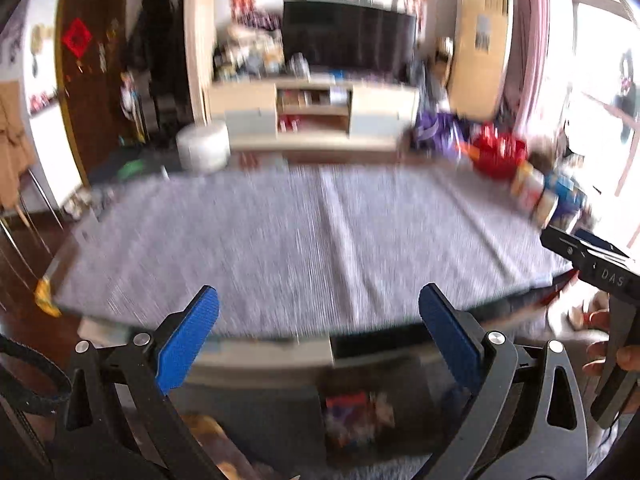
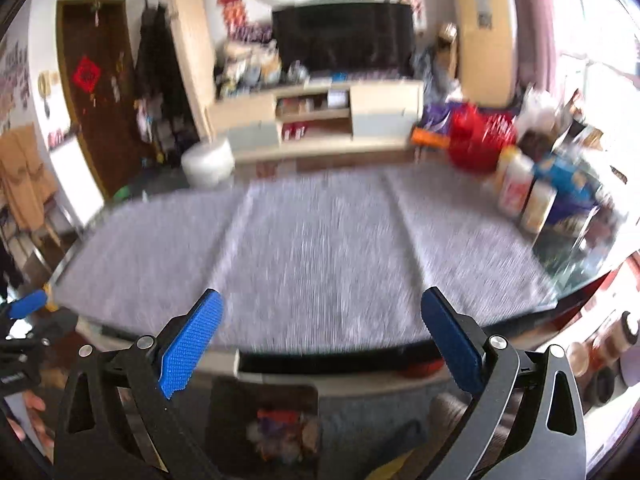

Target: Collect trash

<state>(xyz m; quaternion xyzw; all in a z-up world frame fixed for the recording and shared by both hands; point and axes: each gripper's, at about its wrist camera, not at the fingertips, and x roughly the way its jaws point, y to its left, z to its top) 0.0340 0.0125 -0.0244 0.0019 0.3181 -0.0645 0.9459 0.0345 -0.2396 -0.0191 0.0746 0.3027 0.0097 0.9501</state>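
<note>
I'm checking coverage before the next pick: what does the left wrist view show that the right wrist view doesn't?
Left wrist only: the yellow scrap at the table's left corner, and the right tool's black body at the right edge.
Right wrist only: the glass tabletop edge beyond the cloth, and brown jars lower right.
Both: the grey tablecloth, the dark bin with colourful trash below the near edge, the bottles, and open, empty tools.
</note>
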